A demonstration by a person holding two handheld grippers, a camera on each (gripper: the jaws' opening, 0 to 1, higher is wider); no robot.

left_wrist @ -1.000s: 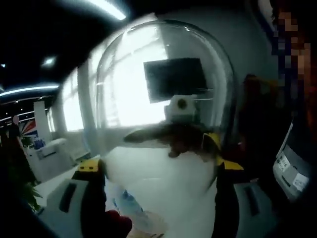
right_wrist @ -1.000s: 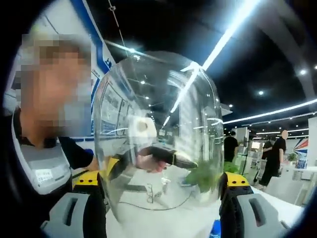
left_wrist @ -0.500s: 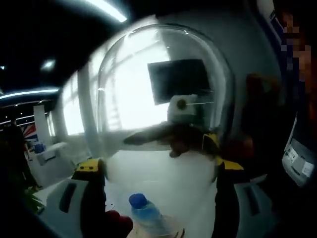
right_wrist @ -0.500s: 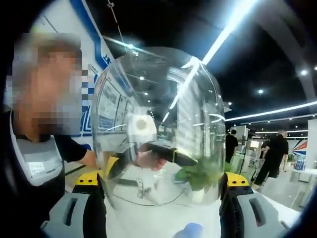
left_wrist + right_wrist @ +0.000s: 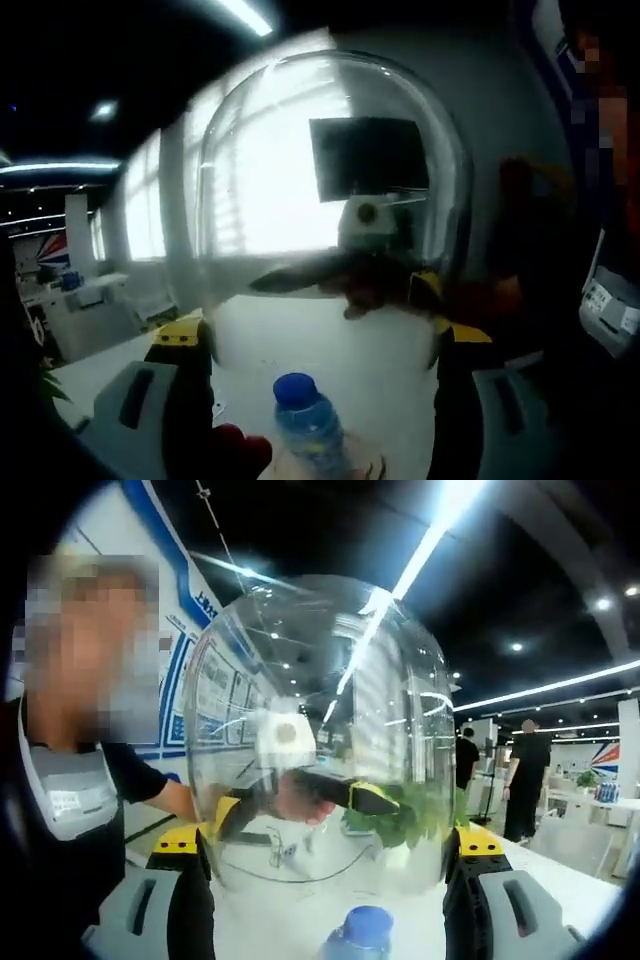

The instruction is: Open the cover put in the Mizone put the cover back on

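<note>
Gripping one glass dome point(image 5: 330, 180) above one bottle point(image 5: 308, 425).

person point(image 5: 70, 810): black short-sleeved top | grey bib with white label | grippers: grey bodies, black jaws, yellow tips

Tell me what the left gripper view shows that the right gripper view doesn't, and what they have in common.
Left gripper view: a dark screen on the wall behind the dome, bright windows, and a red object at the bottom edge.
Right gripper view: green leaves seen through the glass, long ceiling lights, and people standing in the background.
Both: the clear glass cover held up between the two grippers, and the blue-capped bottle below it.
</note>
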